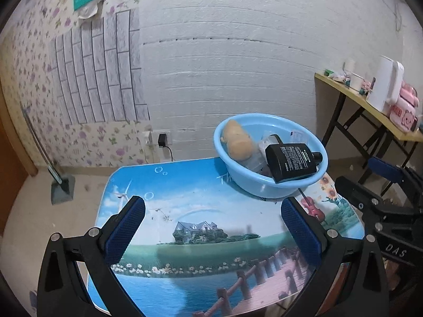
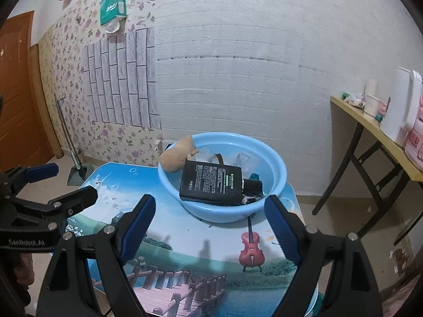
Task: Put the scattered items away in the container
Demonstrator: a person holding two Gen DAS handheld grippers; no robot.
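Note:
A light blue basin (image 1: 264, 187) (image 2: 201, 211) stands at the far right of a small table with a printed landscape top (image 1: 201, 211) (image 2: 201, 259). In it lie a black flat bottle (image 1: 289, 162) (image 2: 211, 183), a tan plush toy (image 1: 238, 138) (image 2: 175, 158) and some clear plastic packets (image 2: 244, 161). My left gripper (image 1: 212, 214) is open and empty above the table, short of the basin. My right gripper (image 2: 208, 211) is open and empty just in front of the basin. Each gripper shows at the edge of the other's view.
A yellow side table (image 1: 370, 105) (image 2: 375, 129) at the right carries a white kettle (image 1: 386, 84), cups and pink items. A wall with a socket and plug (image 1: 161, 140) is behind. A dustpan (image 1: 62, 187) stands on the floor at the left. A brown door (image 2: 15, 92) is at far left.

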